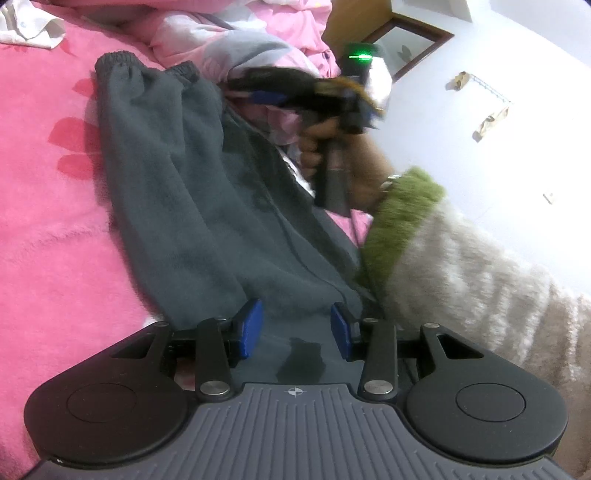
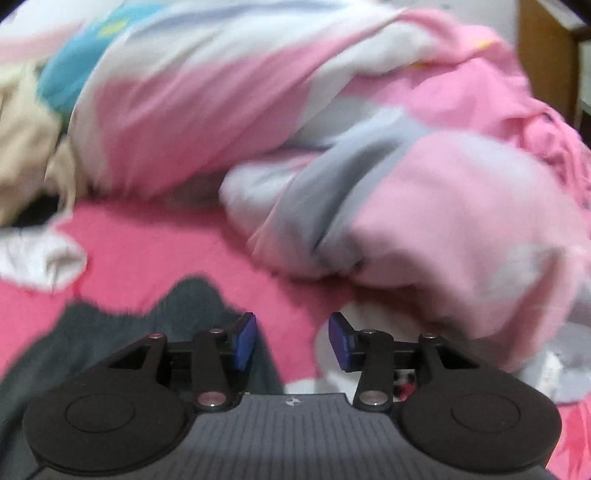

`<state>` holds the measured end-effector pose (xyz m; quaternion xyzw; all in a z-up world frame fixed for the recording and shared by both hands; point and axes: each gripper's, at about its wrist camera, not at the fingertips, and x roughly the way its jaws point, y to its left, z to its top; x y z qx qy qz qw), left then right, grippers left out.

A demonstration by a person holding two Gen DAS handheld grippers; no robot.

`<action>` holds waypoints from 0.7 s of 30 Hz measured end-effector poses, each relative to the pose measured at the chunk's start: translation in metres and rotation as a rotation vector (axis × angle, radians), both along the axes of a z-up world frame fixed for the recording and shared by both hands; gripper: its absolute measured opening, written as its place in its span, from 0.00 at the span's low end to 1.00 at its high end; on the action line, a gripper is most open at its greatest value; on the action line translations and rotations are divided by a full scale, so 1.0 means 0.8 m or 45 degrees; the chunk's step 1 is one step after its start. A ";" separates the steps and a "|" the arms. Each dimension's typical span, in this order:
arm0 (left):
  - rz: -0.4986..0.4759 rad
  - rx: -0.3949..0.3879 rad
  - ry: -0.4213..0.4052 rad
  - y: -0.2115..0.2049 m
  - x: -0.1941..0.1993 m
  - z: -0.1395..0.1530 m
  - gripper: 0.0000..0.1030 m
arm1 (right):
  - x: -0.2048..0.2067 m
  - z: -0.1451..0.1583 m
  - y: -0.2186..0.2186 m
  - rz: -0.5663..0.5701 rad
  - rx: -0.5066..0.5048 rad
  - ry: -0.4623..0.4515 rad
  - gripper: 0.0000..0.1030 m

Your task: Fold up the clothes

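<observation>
Grey fleece trousers (image 1: 177, 177) lie stretched out on the pink bed cover (image 1: 44, 240), with the elastic cuffs at the far end. My left gripper (image 1: 296, 328) is over their near end. Its blue pads stand apart and the cloth lies flat between and below them. A hand holds my right gripper (image 1: 251, 90), blurred, above the trousers' far right side near the cuffs. In the right wrist view the right gripper (image 2: 293, 339) is open with nothing between its pads. It hangs over the pink cover (image 2: 166, 240), and the trousers (image 2: 110, 332) are at its lower left.
A bunched pink, white and grey quilt (image 2: 332, 147) fills the far side of the bed. A white shirt (image 1: 29, 29) lies at the far left, with beige cloth (image 2: 26, 155) beyond it. A fuzzy sleeve with a green cuff (image 1: 406, 221) crosses on the right. Behind is a framed picture (image 1: 406, 44).
</observation>
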<state>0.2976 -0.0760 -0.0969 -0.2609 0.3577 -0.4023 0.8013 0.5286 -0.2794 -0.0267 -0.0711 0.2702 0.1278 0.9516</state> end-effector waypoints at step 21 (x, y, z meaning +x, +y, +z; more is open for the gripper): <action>0.099 -0.083 -0.054 0.026 -0.004 0.008 0.41 | -0.525 0.074 -0.062 0.028 -0.142 0.060 0.46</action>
